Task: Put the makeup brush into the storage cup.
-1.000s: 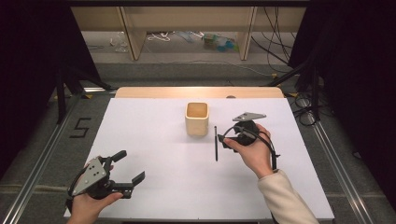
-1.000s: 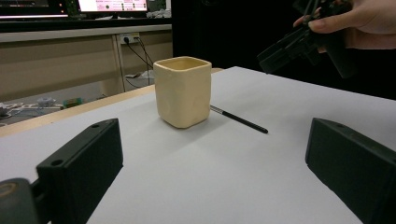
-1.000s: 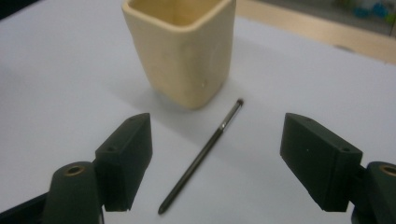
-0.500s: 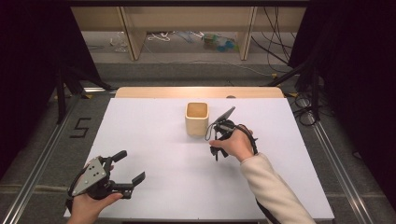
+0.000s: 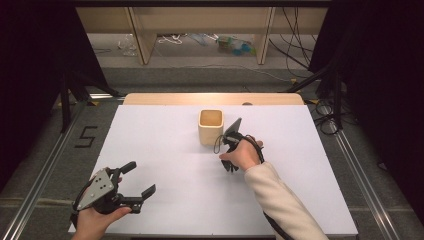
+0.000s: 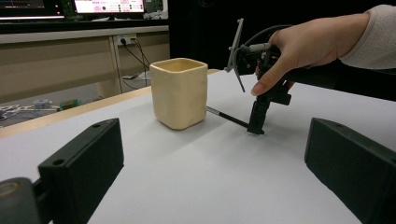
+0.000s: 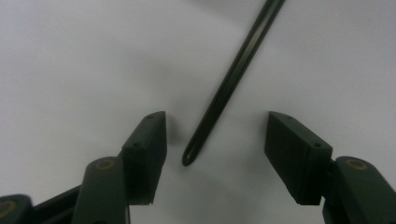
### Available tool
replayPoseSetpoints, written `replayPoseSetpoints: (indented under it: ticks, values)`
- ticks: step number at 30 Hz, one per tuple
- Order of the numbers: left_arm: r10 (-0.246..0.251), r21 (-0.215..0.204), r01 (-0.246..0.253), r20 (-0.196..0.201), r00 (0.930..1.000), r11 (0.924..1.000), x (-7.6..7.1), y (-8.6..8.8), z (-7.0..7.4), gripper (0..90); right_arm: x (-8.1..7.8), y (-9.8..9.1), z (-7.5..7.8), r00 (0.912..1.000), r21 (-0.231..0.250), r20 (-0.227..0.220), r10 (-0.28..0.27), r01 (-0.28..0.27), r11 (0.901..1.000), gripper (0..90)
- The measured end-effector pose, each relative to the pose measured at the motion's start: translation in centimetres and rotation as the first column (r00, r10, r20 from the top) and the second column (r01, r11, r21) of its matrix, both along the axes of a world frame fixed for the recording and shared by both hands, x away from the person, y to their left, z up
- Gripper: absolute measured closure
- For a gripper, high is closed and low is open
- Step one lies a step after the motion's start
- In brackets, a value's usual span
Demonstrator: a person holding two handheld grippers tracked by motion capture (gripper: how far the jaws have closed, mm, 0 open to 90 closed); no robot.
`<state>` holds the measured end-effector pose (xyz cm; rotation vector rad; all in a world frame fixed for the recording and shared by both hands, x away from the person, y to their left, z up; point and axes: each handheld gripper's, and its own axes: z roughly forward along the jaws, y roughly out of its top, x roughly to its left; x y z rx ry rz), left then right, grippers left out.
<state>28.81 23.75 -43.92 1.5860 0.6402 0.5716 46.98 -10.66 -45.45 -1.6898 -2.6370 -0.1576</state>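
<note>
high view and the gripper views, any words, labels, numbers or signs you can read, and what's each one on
"5": black mark on the grey floor left of the table, in the high view.
Bright screens at the top of the left gripper view carry text too small and blurred to read.
Cup, pen and grippers: no readable lettering.

A thin black pen [image 7: 233, 79] lies flat on the white surface [image 5: 160, 150], just beside the cream square cup [image 6: 179, 92], one end running behind the cup's corner. Its other, rounded end rests between the two jaws of the right claw [image 7: 215, 154], touching neither. The cup stands upright and open-topped, towards the far middle of the surface.
</note>
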Motion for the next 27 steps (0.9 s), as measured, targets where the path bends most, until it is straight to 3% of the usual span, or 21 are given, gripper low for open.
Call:
replayPoseSetpoints:
  ticks: [6, 13, 15, 18, 19, 22, 23, 26, 27]
  values:
    - [0.007, 0.019, -0.007, -0.001, 1.0000, 0.9998, -0.03, 0.06, 0.05, 4.5, 0.05, 0.24, 0.01, 0.9997, -0.061, 0.023, 0.002, -0.001, 0.9981, 57.3]
    - [0.006, 0.018, -0.006, -0.004, 1.0000, 0.9998, -0.03, 0.03, 0.01, 4.6, 0.17, 0.38, 0.06, 0.9998, -0.066, 0.018, 0.012, -0.011, 0.9978, 71.0]
    - [0.006, 0.019, -0.006, -0.004, 1.0000, 0.9998, -0.04, 0.03, 0.01, 4.6, 0.23, 0.48, 0.13, 0.9997, -0.069, 0.002, 0.024, -0.024, 0.9973, 74.7]
    - [0.005, 0.024, -0.005, 0.000, 1.0000, 0.9997, -0.01, 0.08, 0.02, 4.6, 0.42, 0.40, 0.01, 0.9986, -0.066, 0.011, 0.052, -0.051, 0.9965, 80.1]
    - [0.003, 0.025, -0.004, 0.002, 1.0000, 0.9997, 0.02, 0.09, 0.02, 4.6, 0.40, 0.48, 0.11, 0.9995, -0.065, -0.011, 0.028, -0.029, 0.9975, 80.9]
    - [0.004, 0.025, -0.004, 0.000, 1.0000, 0.9997, 0.00, 0.08, 0.01, 4.7, 0.58, 0.29, 0.11, 0.9998, -0.052, -0.020, 0.002, -0.003, 0.9986, 82.1]
    - [0.004, 0.024, -0.004, -0.002, 1.0000, 0.9997, -0.02, 0.06, 0.01, 4.7, 0.66, 0.21, 0.11, 0.9988, -0.043, -0.030, -0.040, 0.038, 0.9983, 83.4]
    - [0.006, 0.018, -0.005, -0.007, 1.0000, 0.9998, -0.05, 0.02, -0.01, 4.7, 0.86, -0.11, 0.12, 0.9943, -0.026, -0.046, -0.096, 0.095, 0.9951, 84.5]
    - [0.003, 0.026, -0.003, -0.001, 1.0000, 0.9996, 0.00, 0.07, 0.00, 4.7, 0.92, -0.25, 0.14, 0.9944, -0.018, -0.053, -0.092, 0.091, 0.9957, 84.6]
